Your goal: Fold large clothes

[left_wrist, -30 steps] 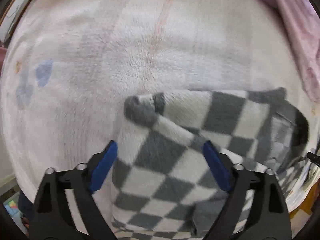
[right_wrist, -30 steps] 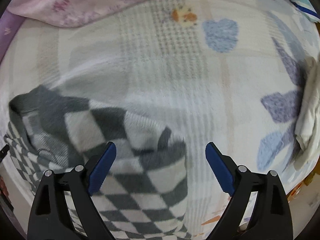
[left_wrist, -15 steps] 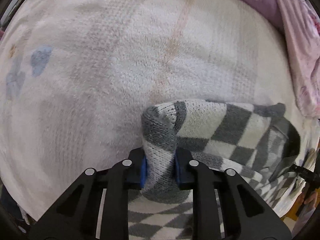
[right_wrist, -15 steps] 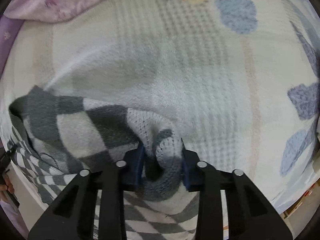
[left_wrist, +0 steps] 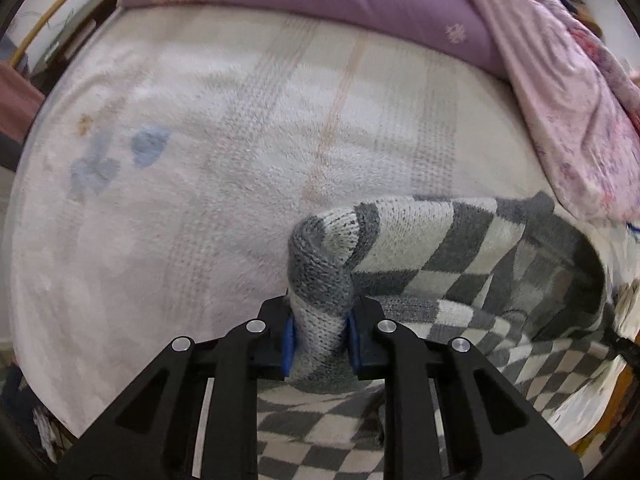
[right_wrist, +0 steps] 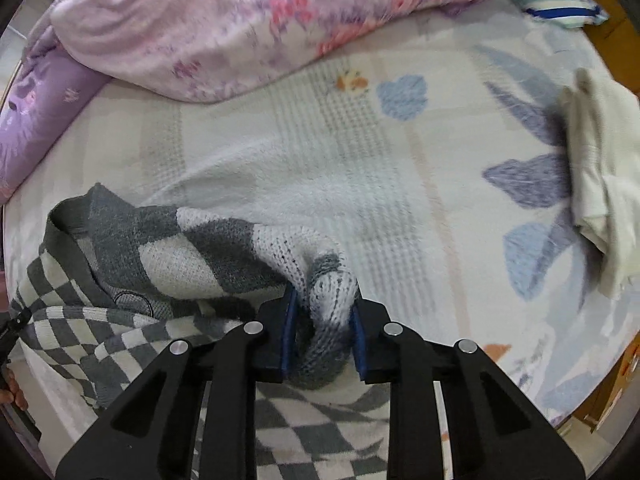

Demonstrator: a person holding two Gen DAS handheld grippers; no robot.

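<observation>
A grey-and-white checkered knit sweater (left_wrist: 460, 264) lies on a pale fleece blanket (left_wrist: 240, 152) on a bed. My left gripper (left_wrist: 320, 332) is shut on a bunched corner of the sweater and holds it lifted off the blanket. My right gripper (right_wrist: 322, 336) is shut on the other bunched corner of the same sweater (right_wrist: 192, 256). The sweater's edge stretches between the two grippers, and the rest hangs down over the bed's near side.
A purple pillow (left_wrist: 320, 4) and a pink floral quilt (right_wrist: 248, 20) lie at the far side of the bed. A cream folded garment (right_wrist: 600, 184) sits at the right. A wooden bed frame (right_wrist: 612, 384) shows at lower right.
Both grippers went from open over the sweater's edge to shut on its corners, then lifted. The views now show more of the far bed.
</observation>
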